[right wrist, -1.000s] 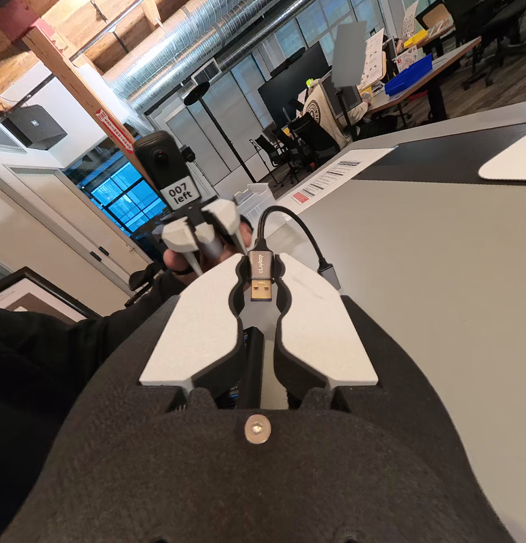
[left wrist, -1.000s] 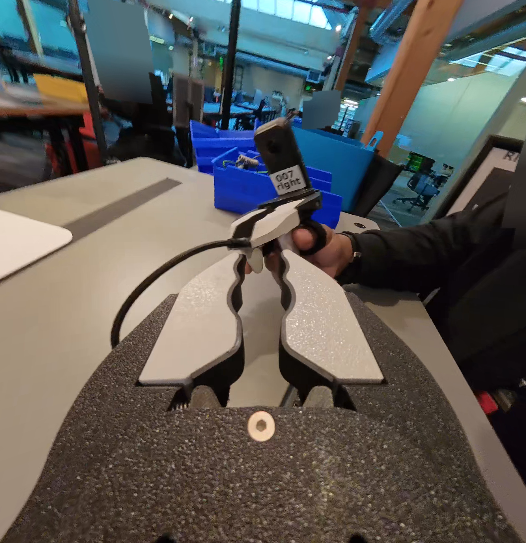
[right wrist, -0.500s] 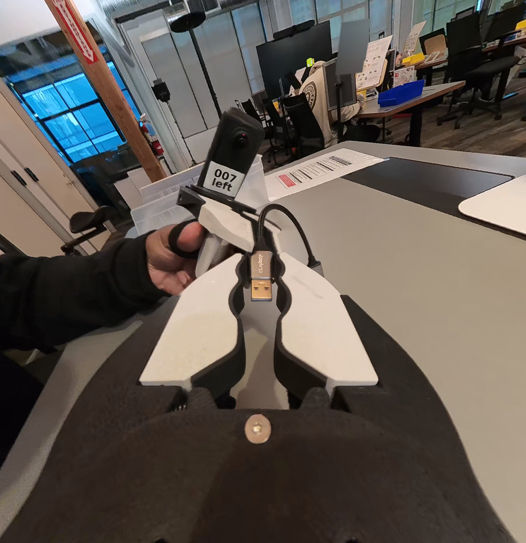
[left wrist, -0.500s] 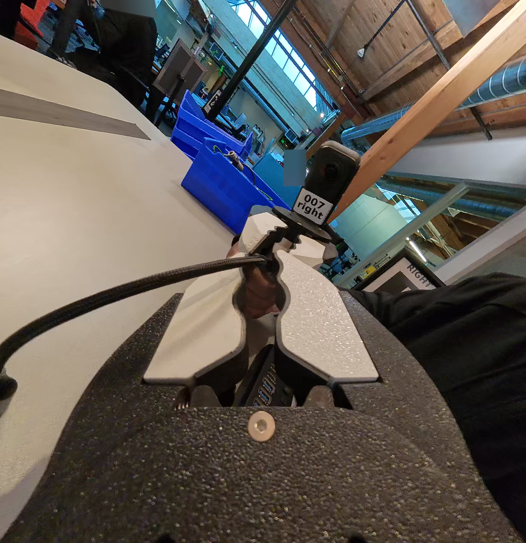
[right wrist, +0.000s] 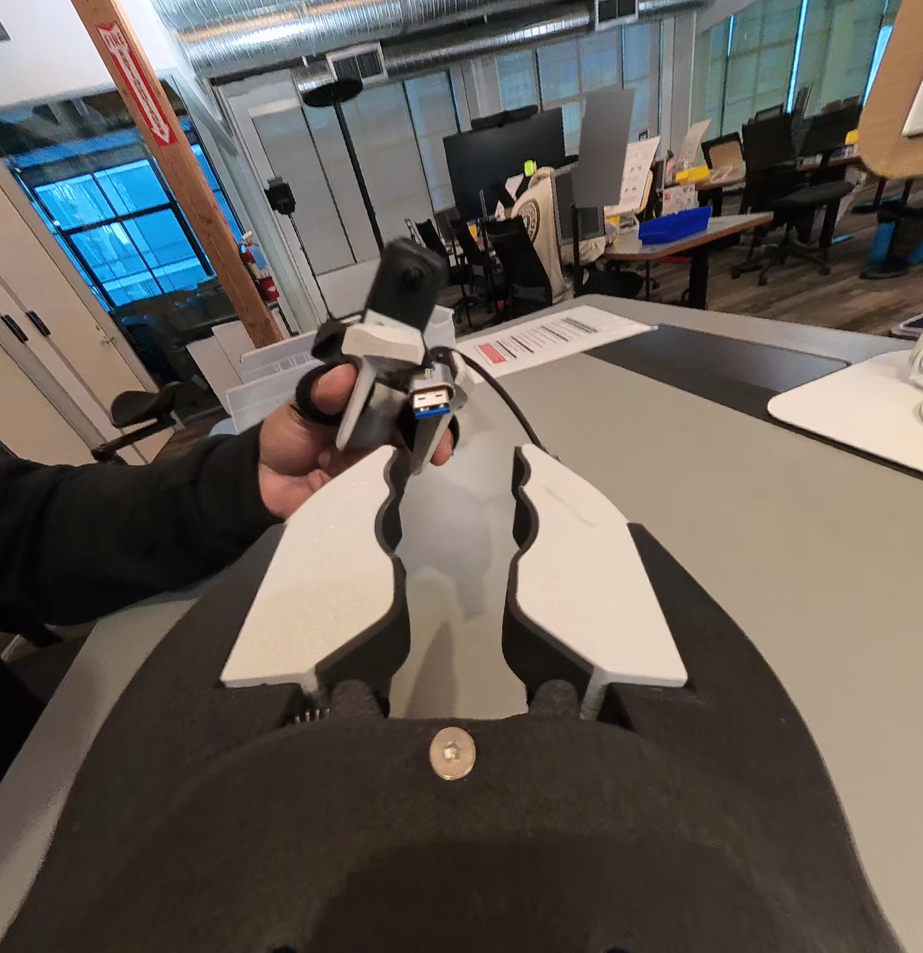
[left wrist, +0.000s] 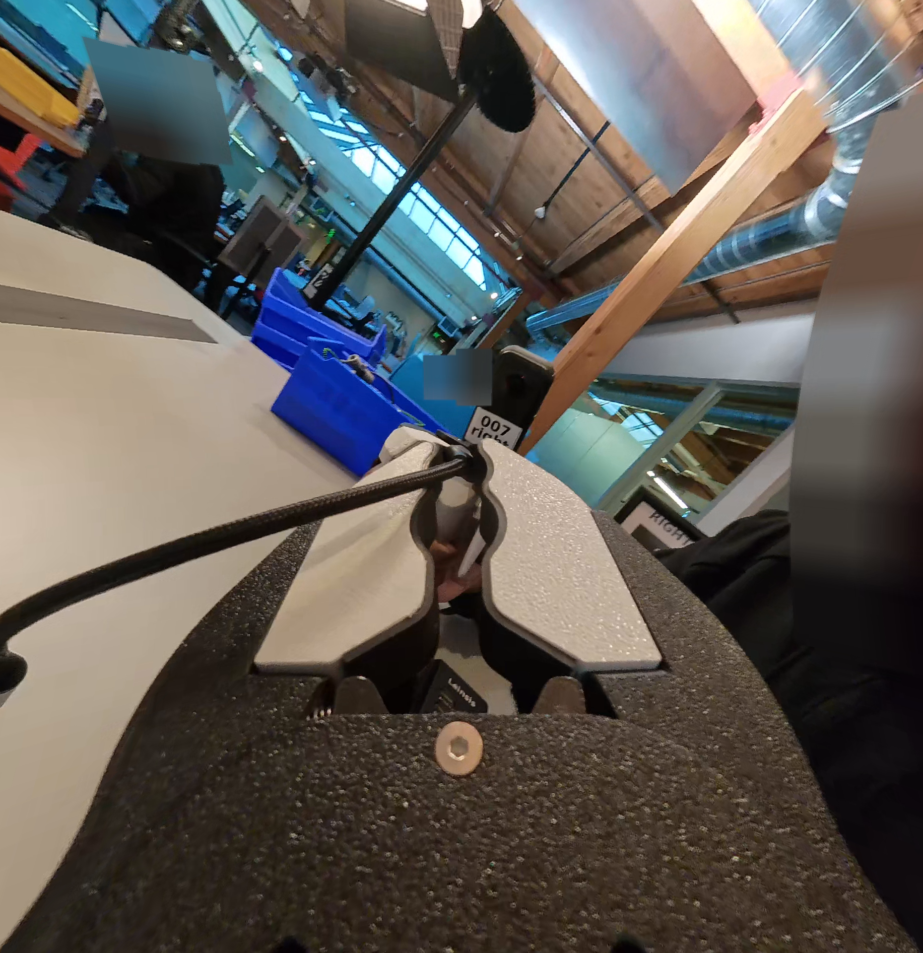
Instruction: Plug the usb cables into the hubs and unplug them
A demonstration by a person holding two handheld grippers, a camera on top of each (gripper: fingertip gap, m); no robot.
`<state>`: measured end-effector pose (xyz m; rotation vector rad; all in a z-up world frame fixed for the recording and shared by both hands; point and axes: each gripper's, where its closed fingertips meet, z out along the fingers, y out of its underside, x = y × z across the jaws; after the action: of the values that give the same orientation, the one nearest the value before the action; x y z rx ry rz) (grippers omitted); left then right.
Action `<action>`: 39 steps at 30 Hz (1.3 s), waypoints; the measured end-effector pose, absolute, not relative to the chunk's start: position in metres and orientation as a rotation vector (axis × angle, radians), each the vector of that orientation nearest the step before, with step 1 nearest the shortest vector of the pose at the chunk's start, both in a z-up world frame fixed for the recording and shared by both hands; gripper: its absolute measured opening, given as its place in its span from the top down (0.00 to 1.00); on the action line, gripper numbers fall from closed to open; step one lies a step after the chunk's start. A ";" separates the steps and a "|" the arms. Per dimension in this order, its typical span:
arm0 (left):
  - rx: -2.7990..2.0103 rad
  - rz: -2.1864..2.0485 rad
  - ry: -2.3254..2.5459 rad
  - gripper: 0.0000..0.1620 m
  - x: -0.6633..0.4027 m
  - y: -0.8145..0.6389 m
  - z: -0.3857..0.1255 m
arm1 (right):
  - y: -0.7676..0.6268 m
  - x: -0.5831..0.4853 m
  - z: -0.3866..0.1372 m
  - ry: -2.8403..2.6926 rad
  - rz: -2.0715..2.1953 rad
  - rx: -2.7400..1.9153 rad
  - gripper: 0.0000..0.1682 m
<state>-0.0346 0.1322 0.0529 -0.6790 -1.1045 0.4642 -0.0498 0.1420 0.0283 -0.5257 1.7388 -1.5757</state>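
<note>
In the left wrist view, we see the left gripper (left wrist: 467, 466) with its two fingers pressed together at the tips, where they pinch the black braided cable (left wrist: 232, 531). The cable runs from the tips to the left and down toward the left edge of the grey table (left wrist: 114, 438). A small part of a black hub (left wrist: 451, 693) shows low between the fingers, near their base. A blue bin (left wrist: 341, 412) stands at the far edge of the table.

In the right wrist view, we see the right gripper (right wrist: 454, 454) with its fingers spread wide and nothing between them; only the bare table (right wrist: 707, 515) lies under the gap. Just beyond its tips, a hand (right wrist: 305, 438) holds the left gripper, which clamps a silver USB plug (right wrist: 431, 399) with a blue insert, the plug end pointing toward the camera. The cable curves from behind the plug down to the table.
</note>
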 end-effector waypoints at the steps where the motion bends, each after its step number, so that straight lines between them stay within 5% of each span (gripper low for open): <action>1: -0.670 0.446 -1.084 0.93 -0.034 0.134 0.054 | 0.143 -0.049 0.033 1.720 -1.599 -0.528 0.77; 16: -0.698 0.419 -1.036 0.93 -0.036 0.144 0.056 | 0.154 -0.042 0.045 1.686 -1.713 -0.628 0.90; 30: -1.177 0.666 -1.236 0.93 -0.012 0.158 0.010 | 0.234 -0.069 -0.052 2.166 -1.246 -0.790 0.59; 39: -1.113 0.548 -1.181 0.93 -0.007 0.166 0.006 | 0.268 -0.048 -0.096 2.384 -0.960 -1.022 0.54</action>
<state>-0.0069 0.1664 0.0062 -1.1133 -1.1815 0.5477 -0.0483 0.2678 -0.0959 -1.0216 2.3840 -0.9604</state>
